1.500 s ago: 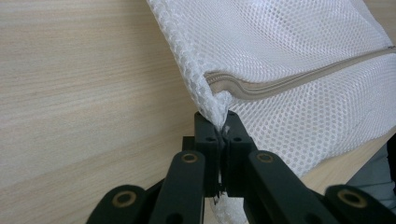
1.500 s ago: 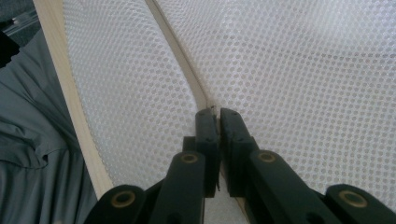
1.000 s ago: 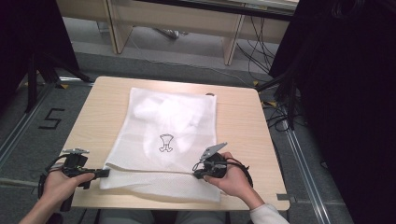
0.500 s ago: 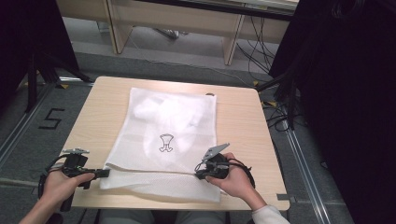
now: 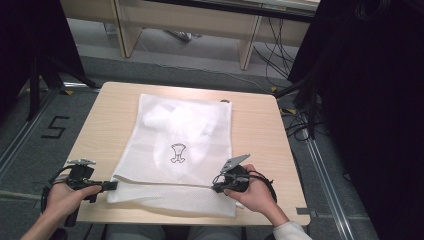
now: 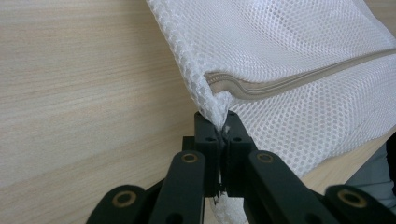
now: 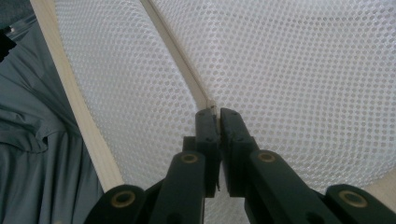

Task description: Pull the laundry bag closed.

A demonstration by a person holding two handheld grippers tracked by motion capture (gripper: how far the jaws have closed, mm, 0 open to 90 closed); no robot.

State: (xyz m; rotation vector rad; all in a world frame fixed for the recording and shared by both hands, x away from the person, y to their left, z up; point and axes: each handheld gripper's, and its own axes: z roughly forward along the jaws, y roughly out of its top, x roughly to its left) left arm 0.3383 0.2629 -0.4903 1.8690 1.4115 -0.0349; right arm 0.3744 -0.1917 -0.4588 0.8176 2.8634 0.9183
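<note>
On the wooden table (image 5: 260, 130) a white mesh laundry bag (image 5: 185, 145) lies flat, near edge toward the person; beige zipper (image 6: 299, 84) runs across it. Left gripper (image 5: 111, 185) clamped on the bag's corner, right gripper (image 5: 216, 186) pinched onto the zipper's end

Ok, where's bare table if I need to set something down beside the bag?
Bare table runs right of the mesh bag, out to the right edge, and a similar strip lies left of it. A thin band sits behind the bag. The near edge is crowded: the left gripper and right gripper both pinch the bag there.
</note>
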